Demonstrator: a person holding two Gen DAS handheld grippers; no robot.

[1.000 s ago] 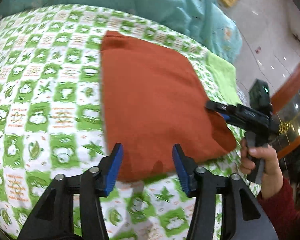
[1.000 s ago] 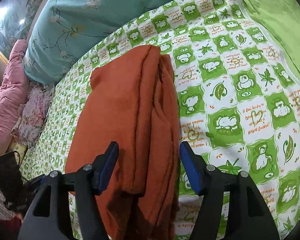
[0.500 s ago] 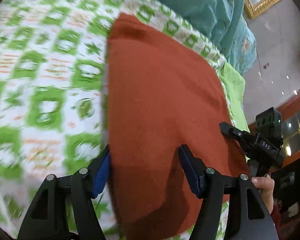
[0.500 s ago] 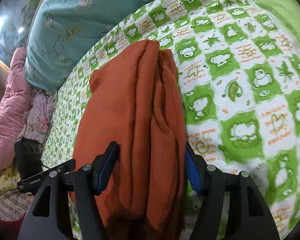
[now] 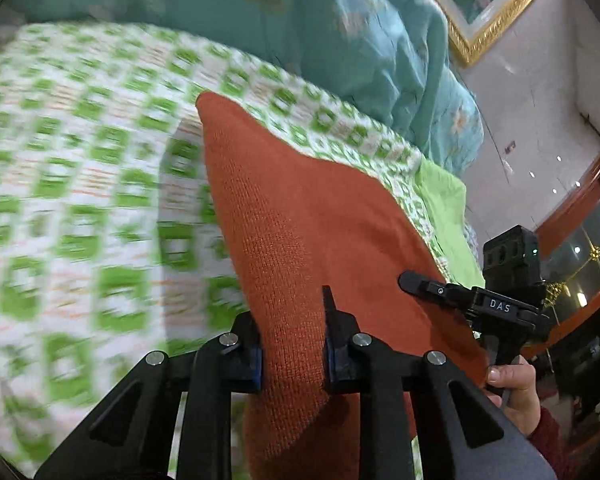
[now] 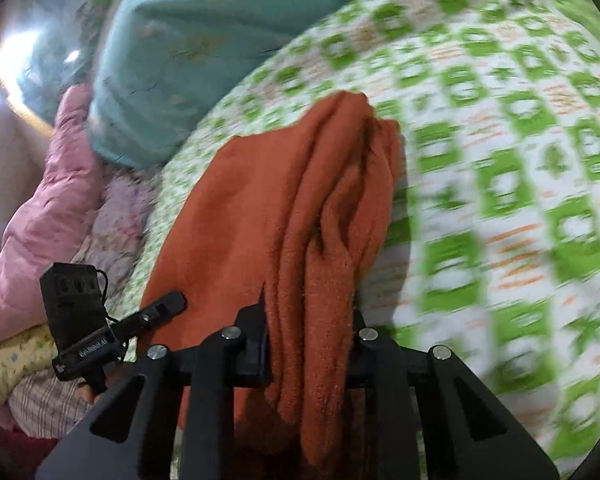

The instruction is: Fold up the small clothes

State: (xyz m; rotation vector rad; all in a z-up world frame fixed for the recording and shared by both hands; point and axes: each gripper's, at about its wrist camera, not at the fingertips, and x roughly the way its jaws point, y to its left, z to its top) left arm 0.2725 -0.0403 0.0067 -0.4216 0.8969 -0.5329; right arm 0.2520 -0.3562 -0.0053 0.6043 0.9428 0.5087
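A rust-orange knit garment [image 5: 300, 216] lies folded on the green-and-white patterned bedspread [image 5: 80, 184]. My left gripper [image 5: 294, 344] is shut on its near edge, cloth bunched between the blue pads. My right gripper [image 6: 310, 336] is shut on the thick folded layers of the same garment [image 6: 260, 208] at its other near corner. The garment's near edge is lifted off the bed. Each gripper shows in the other's view: the right one [image 5: 420, 282] in the left wrist view, the left one [image 6: 172, 302] in the right wrist view.
A teal floral quilt [image 5: 340, 40] lies along the far side of the bed, also in the right wrist view [image 6: 204, 48]. A pink quilt [image 6: 40, 208] is bunched at the left. A plain green sheet [image 5: 444, 208] borders the bedspread. A gold picture frame [image 5: 488, 20] hangs on the wall.
Both grippers moved forward over the garment's near edge and closed on it. They have begun lifting it; the background is now motion-blurred.
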